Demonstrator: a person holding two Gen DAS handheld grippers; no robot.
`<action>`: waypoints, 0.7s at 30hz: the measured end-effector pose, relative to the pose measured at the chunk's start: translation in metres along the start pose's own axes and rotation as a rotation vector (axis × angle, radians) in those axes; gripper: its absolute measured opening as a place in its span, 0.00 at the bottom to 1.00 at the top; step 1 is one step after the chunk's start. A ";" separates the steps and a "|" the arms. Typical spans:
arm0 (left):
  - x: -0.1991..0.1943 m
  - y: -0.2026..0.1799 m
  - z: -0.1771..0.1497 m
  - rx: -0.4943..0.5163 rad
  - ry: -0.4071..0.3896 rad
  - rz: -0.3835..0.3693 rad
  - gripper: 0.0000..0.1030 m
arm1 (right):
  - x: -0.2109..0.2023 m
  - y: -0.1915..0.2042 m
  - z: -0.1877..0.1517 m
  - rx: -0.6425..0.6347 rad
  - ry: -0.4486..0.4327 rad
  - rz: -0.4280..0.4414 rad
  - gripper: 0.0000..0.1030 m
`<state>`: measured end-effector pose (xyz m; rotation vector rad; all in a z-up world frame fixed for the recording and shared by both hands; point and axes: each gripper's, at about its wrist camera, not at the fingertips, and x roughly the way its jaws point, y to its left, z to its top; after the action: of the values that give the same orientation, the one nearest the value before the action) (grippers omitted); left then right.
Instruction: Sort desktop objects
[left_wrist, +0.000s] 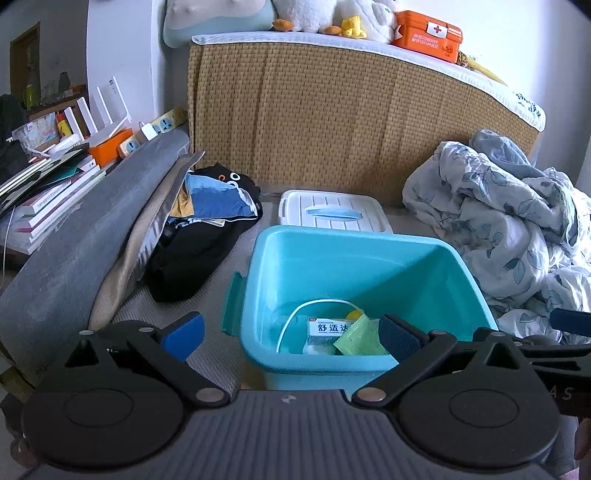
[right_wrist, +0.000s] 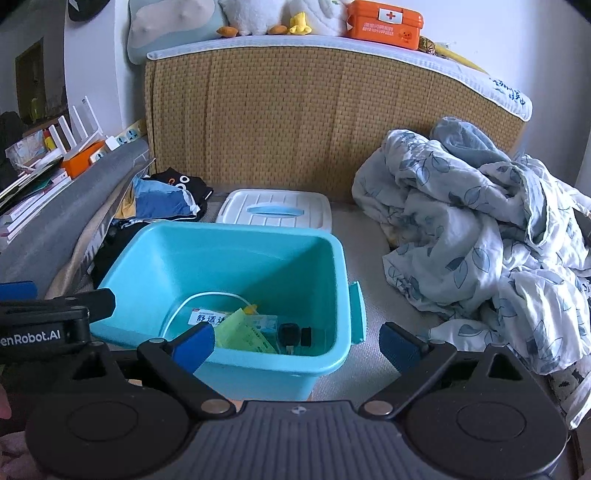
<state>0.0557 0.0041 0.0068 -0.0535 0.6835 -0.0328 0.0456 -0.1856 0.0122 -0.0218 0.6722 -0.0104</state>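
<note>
Partly hidden — bin (right_wrist: 332, 258) contents (right_wrist: 240, 332) behind rim.

Both units same build: left gripper (left_wrist: 291, 336) and right gripper (right_wrist: 297, 341) have black linkage arms with silver pivot screws, blue ribbed finger pads (left_wrist: 397, 338), round black discs lower left/right, grey ribbed housing bottom centre. White "enRobot.AI" lettering (right_wrist: 29, 338) at left edge of right-wrist view.

The teal bin's (right_wrist: 236, 258) near wall hides part of its small contents.
</note>
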 end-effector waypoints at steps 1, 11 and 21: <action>0.001 0.000 0.001 0.000 0.001 -0.001 1.00 | 0.001 0.000 0.001 -0.001 -0.001 -0.004 0.95; 0.009 -0.001 0.008 0.005 0.004 0.004 1.00 | 0.009 -0.004 0.008 -0.011 -0.003 -0.013 0.95; 0.019 -0.004 0.014 0.020 0.016 0.002 1.00 | 0.019 -0.007 0.015 -0.020 -0.001 -0.018 0.95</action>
<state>0.0793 -0.0001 0.0064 -0.0334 0.6987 -0.0382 0.0697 -0.1922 0.0121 -0.0474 0.6709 -0.0212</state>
